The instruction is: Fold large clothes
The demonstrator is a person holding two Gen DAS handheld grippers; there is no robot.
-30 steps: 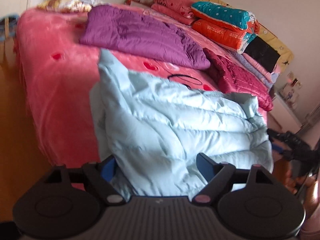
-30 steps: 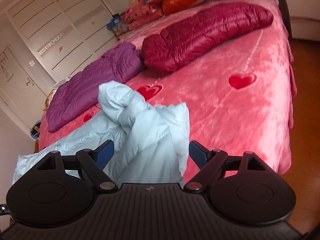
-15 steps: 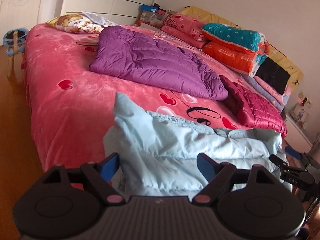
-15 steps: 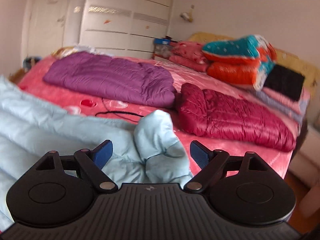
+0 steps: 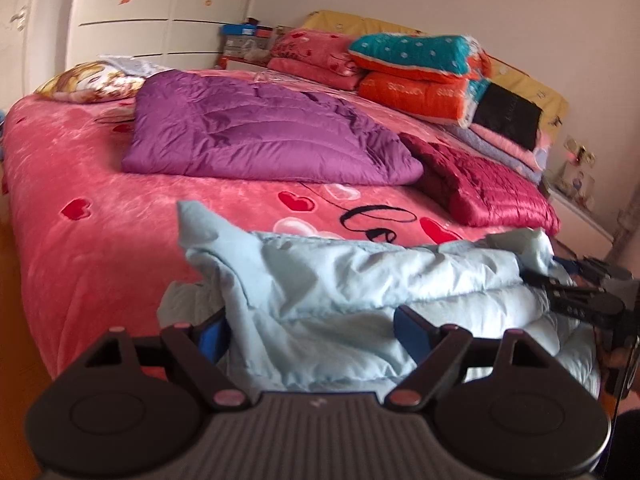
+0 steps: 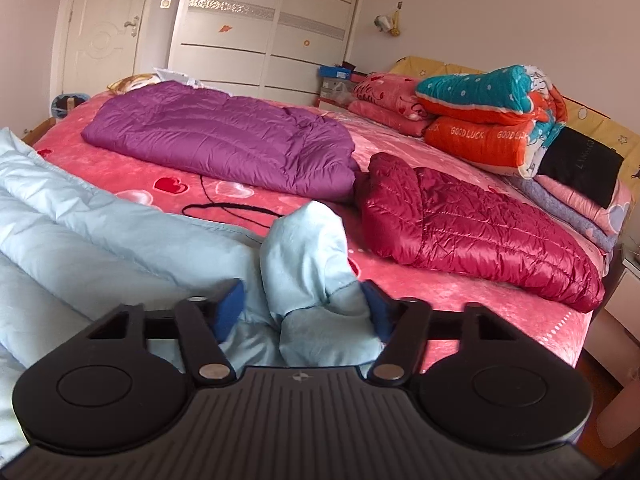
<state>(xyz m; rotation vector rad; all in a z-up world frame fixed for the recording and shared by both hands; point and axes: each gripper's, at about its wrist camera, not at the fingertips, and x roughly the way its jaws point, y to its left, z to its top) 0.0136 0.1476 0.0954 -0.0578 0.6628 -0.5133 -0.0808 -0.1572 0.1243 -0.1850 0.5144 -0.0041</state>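
Just been closing: right gripper (image 6: 302, 306), pads now squeezing a bunched corner of the light-blue jacket (image 6: 120, 236), lowered onto the near edge of the bed (image 5: 100, 248). Left gripper (image 5: 310, 328) wide, jacket edge between its fingers; grip unclear. Long axis running across from one gripper to the other. Beyond: purple jacket (image 6: 224, 140), red jacket (image 6: 480, 232). No containers.

A pink heart-patterned bed (image 6: 248, 184) carried stacked folded blankets (image 6: 484, 120) by the yellow headboard (image 5: 548, 100); a white wardrobe (image 6: 256, 20) stood behind.
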